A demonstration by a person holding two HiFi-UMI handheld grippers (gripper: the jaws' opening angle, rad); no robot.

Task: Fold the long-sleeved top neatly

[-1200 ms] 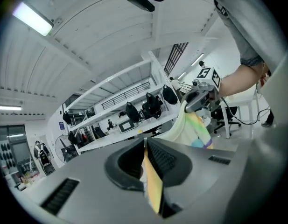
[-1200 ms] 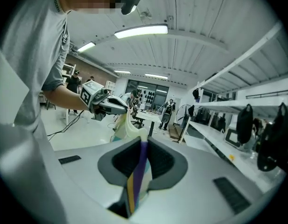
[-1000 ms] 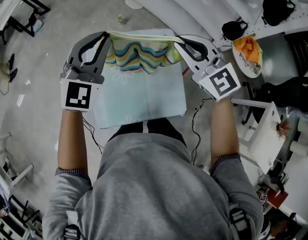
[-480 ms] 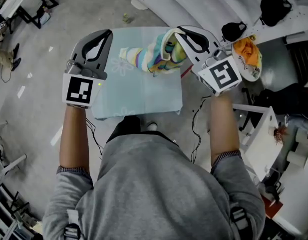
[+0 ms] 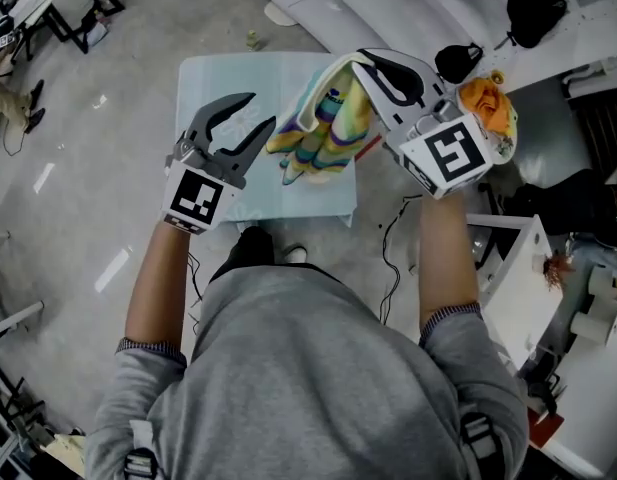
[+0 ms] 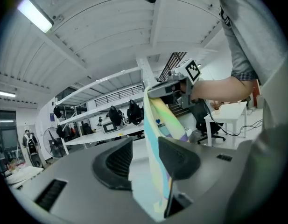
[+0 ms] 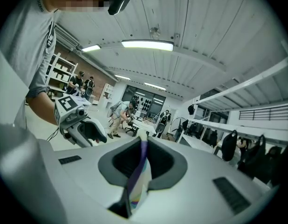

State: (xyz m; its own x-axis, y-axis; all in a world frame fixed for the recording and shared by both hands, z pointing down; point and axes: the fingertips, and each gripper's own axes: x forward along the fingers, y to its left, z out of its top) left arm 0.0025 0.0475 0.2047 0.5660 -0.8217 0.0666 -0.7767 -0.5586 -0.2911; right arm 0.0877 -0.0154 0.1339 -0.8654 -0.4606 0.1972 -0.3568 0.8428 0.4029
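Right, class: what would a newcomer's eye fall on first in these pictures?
The bright striped top, bunched and dangling from the shut right gripper over the pale blue table. Next, the left gripper beside it, whose fingers have just been opening, the cloth's edge between them but unpinched.

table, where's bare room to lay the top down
Bare: the far-left stretch of the table, beyond the left tongs, and the near strip below the hanging top. Crowded: the right side, where the right tongs hold it. The left tongs' jaws have just been opening with the top between them.
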